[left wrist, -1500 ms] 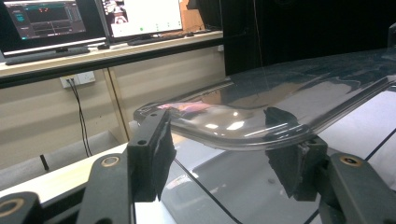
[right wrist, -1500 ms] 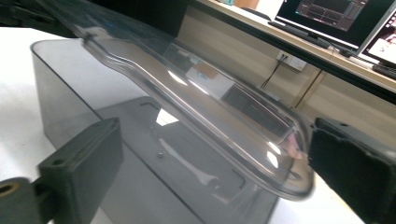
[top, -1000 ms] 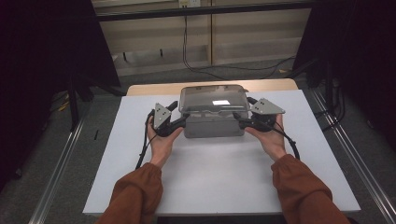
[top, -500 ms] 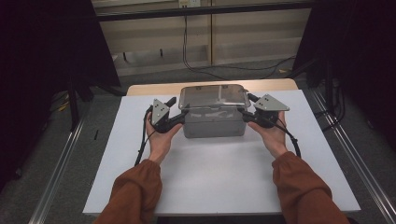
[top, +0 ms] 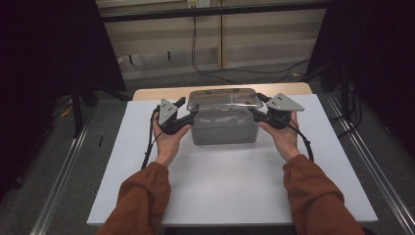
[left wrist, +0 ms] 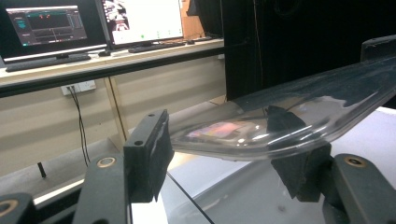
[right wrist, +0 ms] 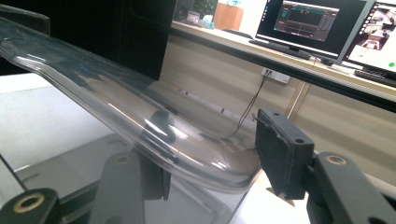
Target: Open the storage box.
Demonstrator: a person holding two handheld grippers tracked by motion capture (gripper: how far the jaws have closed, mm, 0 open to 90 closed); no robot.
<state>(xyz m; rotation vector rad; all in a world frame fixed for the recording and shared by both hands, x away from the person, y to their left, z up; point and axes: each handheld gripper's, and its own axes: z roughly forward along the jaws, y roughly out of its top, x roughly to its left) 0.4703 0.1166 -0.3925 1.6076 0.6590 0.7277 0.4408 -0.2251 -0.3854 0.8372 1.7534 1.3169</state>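
Lid (top: 225, 98) — clear, perhaps just off grey box (top: 224, 128) — between hand-held grippers.

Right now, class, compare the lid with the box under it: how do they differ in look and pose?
The lid is clear and glossy; the box is opaque grey. The lid is thin and shallow; the box is deep. The lid lies between the jaws of the left gripper and right gripper at its two ends; the box stands on the white table. Both are rectangular with rounded corners.
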